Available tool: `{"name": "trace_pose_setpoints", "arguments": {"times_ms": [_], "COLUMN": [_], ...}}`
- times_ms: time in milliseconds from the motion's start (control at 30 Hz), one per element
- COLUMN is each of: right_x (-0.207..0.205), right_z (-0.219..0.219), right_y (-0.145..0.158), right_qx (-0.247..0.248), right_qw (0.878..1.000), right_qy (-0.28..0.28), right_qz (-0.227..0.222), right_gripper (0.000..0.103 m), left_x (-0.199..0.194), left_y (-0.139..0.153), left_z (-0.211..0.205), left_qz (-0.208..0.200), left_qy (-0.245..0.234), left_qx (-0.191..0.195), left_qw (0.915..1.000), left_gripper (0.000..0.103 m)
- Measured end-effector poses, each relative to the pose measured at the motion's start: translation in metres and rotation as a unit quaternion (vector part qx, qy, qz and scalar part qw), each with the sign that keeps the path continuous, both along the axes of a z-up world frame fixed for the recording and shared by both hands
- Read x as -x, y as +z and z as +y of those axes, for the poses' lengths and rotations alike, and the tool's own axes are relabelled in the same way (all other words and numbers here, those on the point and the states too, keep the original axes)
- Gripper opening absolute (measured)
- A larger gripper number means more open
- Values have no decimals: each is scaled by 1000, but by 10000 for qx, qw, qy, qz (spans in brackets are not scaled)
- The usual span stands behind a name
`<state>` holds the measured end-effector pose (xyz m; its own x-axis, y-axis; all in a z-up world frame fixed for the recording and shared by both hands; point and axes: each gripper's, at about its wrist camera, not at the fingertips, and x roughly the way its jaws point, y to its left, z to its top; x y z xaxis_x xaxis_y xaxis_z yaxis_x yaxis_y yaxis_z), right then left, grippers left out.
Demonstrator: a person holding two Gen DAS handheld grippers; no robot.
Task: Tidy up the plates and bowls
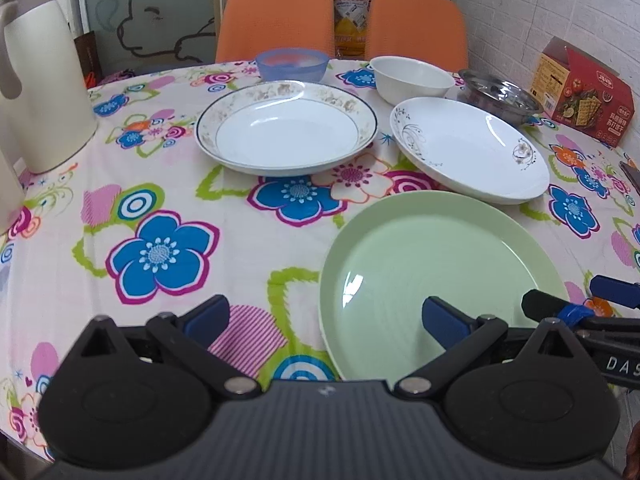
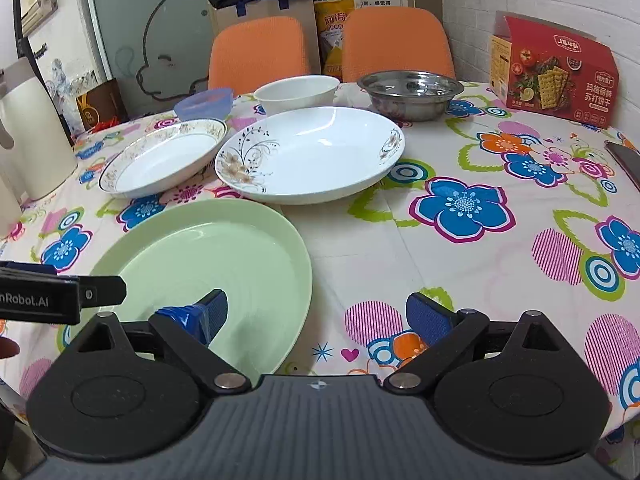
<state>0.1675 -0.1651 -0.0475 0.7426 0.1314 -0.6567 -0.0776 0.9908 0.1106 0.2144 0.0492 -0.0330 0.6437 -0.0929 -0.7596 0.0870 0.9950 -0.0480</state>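
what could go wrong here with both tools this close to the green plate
1. Both tools, left and right, hang open over the green plate near the table's front edge; a push rather than a grip could slide it toward that edge.
2. The tools sit close side by side and could knock each other.
3. The floral white plate lies right behind the green one, so lifting forward could clip its rim.

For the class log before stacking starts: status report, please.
Left gripper and right gripper open, empty. Round pale green plate nearest, untouched. Nothing blocking.
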Motion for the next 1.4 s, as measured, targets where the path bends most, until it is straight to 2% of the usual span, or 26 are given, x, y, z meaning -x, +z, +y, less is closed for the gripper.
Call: {"name": "trace_pose_setpoints", "arguments": {"times_ms": [200, 367, 433, 567, 733, 967, 1100, 1233, 1300, 1367, 1400], "right_x": [-7, -12, -11, 2, -5, 0, -4, 1, 5, 7, 8], "right_z": [13, 22, 22, 20, 30, 26, 31, 30, 29, 31, 34], "right_y": [-6, -7, -9, -18, -12, -14, -11, -14, -16, -15, -14], "right_qx": [303, 371, 349, 328, 336, 313, 339, 328, 321, 344, 354], "right_qw": [9993, 9986, 9984, 9965, 9980, 9962, 9975, 9963, 9948, 9936, 9929], "right_qy": [199, 363, 446, 501, 399, 683, 563, 669, 800, 896, 969], "right_qz": [118, 56, -60, -591, -345, -432, -268, -423, -535, -587, -599], "right_gripper": [84, 84, 85, 86, 85, 85, 86, 85, 83, 76, 72], "left_x": [-14, -18, -18, -18, -17, -12, -13, -10, -7, -4, -2], "left_y": [-13, -14, -15, -15, -15, -16, -16, -16, -16, -13, -12], "left_z": [-1, -4, -5, -8, -13, -12, -10, -10, -11, -14, -16], "left_qz": [236, 198, 162, 104, 132, 82, 26, -11, -61, -118, -145], "left_qy": [120, 110, 103, 86, -14, -220, -192, -334, -471, -631, -720], "left_qx": [-108, -82, -90, -98, -65, -57, 15, 4, 53, 129, 181], "left_qw": [9996, 9997, 9998, 9999, 9999, 9997, 9998, 9994, 9989, 9979, 9971], "left_gripper": [102, 102, 102, 103, 102, 102, 102, 102, 96, 84, 67]}}
